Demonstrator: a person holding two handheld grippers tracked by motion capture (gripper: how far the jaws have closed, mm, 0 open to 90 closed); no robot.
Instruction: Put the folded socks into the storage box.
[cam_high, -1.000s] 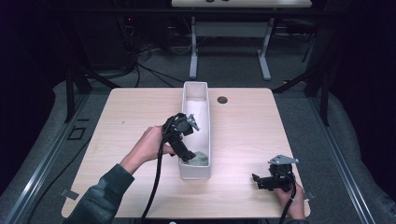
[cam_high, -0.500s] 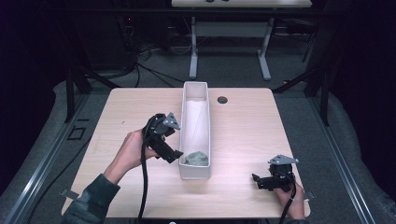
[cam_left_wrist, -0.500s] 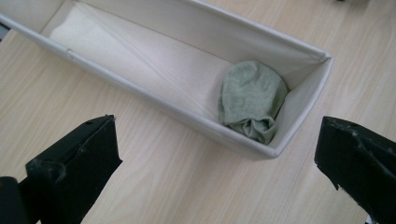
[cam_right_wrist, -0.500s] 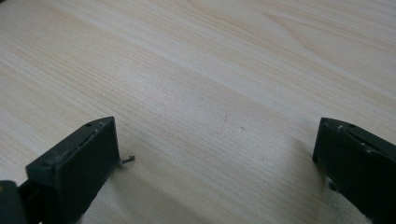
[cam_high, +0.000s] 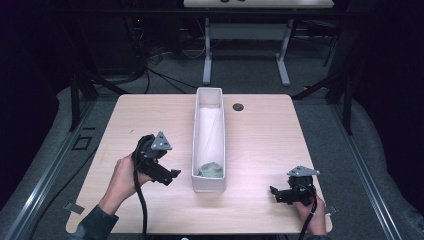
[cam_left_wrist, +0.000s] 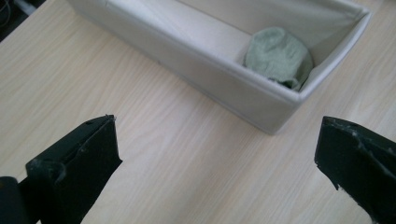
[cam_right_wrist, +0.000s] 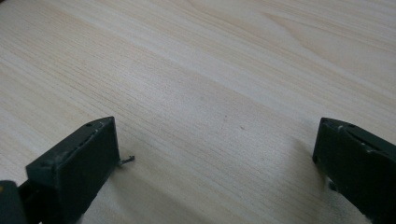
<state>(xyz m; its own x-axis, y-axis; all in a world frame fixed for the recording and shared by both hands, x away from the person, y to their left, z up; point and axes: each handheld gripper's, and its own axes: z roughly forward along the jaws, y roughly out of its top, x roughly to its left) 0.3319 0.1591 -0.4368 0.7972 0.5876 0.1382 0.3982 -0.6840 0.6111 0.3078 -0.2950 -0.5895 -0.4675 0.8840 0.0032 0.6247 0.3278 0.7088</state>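
Green crumpled cloth in white bin; left hand-held gripper agape, empty; right hand-held gripper agape

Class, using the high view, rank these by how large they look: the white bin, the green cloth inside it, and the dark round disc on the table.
1. White bin, largest by far.
2. Green cloth, bunched at the bin's near end.
3. Dark round disc, smallest; it lies farther from the camera, so the gap is somewhat unsure.

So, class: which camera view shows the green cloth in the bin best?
The left gripper view: the green cloth sits close and crumpled in the white bin's end. The high view shows it small; the right gripper view looks at the table.
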